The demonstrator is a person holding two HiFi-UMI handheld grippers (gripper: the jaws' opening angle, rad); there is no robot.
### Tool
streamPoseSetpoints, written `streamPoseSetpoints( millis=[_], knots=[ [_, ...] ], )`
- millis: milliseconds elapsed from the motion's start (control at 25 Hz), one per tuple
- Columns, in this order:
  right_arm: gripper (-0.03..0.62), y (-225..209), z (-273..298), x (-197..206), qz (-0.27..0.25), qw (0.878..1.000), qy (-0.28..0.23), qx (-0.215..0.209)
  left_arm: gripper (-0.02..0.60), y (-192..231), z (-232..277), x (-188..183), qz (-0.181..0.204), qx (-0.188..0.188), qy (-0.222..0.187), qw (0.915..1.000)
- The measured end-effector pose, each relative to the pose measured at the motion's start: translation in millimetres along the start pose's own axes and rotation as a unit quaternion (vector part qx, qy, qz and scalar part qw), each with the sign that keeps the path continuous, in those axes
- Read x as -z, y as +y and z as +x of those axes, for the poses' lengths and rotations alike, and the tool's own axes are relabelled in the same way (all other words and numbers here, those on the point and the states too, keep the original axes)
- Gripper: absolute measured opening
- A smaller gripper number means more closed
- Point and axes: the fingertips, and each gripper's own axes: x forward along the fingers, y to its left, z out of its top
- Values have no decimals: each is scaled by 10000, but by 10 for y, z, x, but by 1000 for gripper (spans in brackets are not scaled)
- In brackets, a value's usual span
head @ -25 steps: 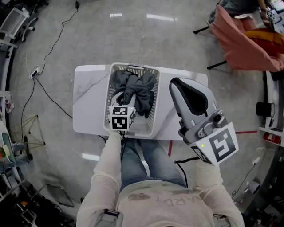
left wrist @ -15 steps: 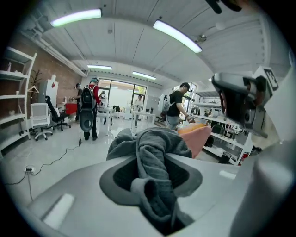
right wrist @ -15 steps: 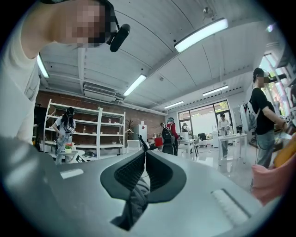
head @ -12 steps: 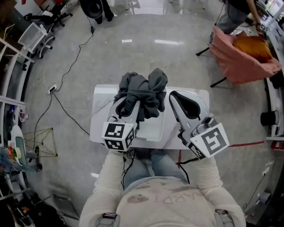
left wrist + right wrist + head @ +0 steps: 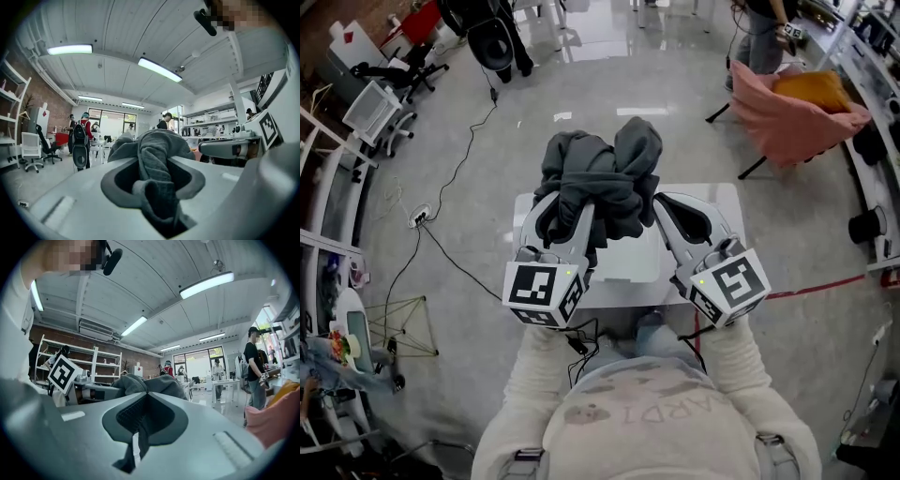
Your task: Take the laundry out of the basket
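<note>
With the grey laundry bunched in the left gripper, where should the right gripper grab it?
The loose right-hand lobe of the grey laundry, approached from the right: it bulges free beside the right gripper, while the left gripper pinches the middle.

Dark grey laundry (image 5: 602, 178) bunched, held aloft, folds drooping.

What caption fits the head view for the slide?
Left gripper and right gripper pinch a dark grey garment, held bunched above the white table.
</note>
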Motion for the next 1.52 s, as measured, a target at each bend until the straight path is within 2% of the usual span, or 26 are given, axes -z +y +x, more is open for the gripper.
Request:
streamPoseSetpoints(
  millis=[280,680,1520],
  knots=[
    [28,707,-150,-151,-163,9996,-71,211,141,-21,-737,-256,124,165,-422,9989],
    [26,845,-279,-283,133,9992,-72,359,141,-46,-1007,-377,241,159,-557,9980],
    [26,893,-392,-405,-15,9994,-167,292,141,-31,-1137,-554,208,-10,-835,9963]
  ],
)
